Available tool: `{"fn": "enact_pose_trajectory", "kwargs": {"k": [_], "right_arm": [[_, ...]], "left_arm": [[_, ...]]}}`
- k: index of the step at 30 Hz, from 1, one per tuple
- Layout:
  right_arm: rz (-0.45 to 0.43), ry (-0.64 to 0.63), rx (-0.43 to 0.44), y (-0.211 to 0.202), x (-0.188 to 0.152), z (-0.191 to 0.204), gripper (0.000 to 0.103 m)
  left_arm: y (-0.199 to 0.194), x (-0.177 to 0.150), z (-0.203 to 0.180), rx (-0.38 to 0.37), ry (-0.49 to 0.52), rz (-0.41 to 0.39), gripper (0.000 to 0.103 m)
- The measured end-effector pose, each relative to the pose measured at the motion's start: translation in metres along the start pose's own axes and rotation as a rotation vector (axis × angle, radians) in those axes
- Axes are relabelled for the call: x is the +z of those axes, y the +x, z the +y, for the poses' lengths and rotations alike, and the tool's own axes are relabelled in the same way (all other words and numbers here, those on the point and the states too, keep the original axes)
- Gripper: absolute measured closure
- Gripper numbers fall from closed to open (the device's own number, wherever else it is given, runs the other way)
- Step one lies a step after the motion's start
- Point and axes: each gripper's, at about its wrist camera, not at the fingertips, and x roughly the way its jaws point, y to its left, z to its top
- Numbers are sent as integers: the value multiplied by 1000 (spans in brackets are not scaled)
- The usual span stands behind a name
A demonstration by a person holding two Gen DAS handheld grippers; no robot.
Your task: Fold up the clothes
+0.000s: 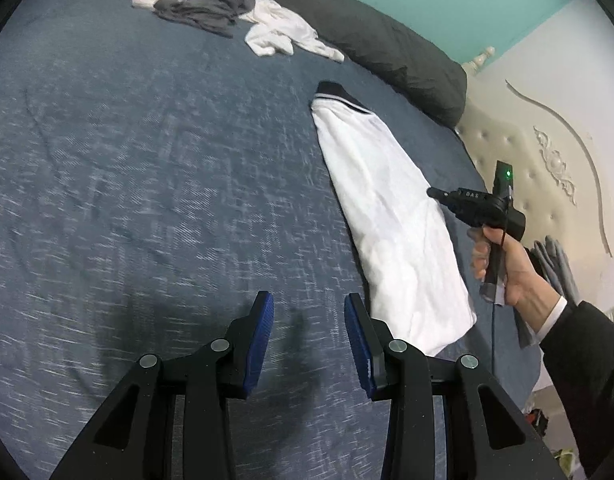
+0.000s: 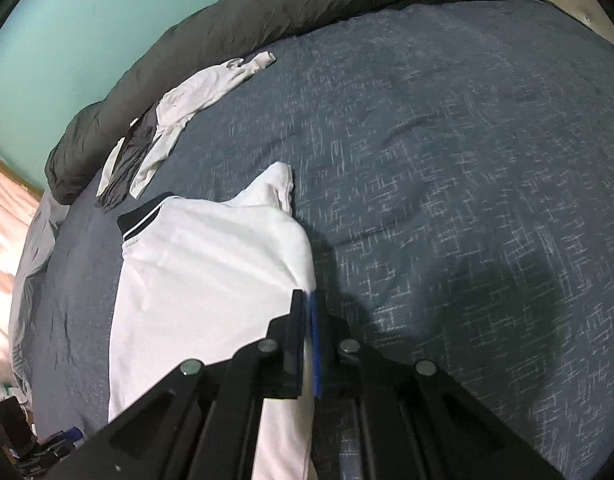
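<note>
Blue bedspread [image 1: 147,160]: left hand-held gripper [image 1: 309,312] spread; only right view shows right hand-held gripper [image 2: 307,300] pinching white shirt [image 2: 211,256].

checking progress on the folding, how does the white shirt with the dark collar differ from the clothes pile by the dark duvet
The white shirt lies smoothed into a long, narrow shape; the clothes pile is crumpled and unfolded. The shirt is one garment, white with a dark striped collar; the pile mixes white and grey pieces. The right tool is shut on the shirt's edge; nothing touches the pile. Both rest on the blue bed cover.
</note>
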Motion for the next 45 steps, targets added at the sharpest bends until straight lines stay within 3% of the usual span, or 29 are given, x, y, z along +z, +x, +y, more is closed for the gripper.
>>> {"fn": "enact_pose_trajectory", "kwargs": {"k": [6,8,10,19,21,24,26,32,38,42,45], "right_arm": [[-18,93,76,-23,-20,-13,95],[-23,99,109,-36,-34,-14,80],[-20,84,118,-48,-51,-13,75],[-6,39,168,-79,-121,-23,75],[1,43,158,-77,-130,-27,75],[8,41,167,-74,-139,-32,84],[3,25,171,-77,-143,-34,93],[-13,9,158,-84,-143,-35,98],[2,62,143,-83,-144,-41,98],[7,122,196,-86,-145,-46,97],[12,138,182,-91,-147,-46,87]], "left_arm": [[28,-8,-19,-49,-26,54,61],[38,-10,-25,-54,-34,64,58],[46,-12,-30,-58,-40,72,58],[77,-24,-40,-74,-66,115,62],[78,-25,-44,-85,-60,117,89],[74,-27,-48,-78,-40,111,96],[69,-27,-47,-82,-40,103,97],[61,-23,-40,-101,-59,73,98],[63,-33,-21,-77,-113,86,100],[61,-36,-26,-61,-82,91,101],[60,-34,-31,-71,-76,91,100]]}}
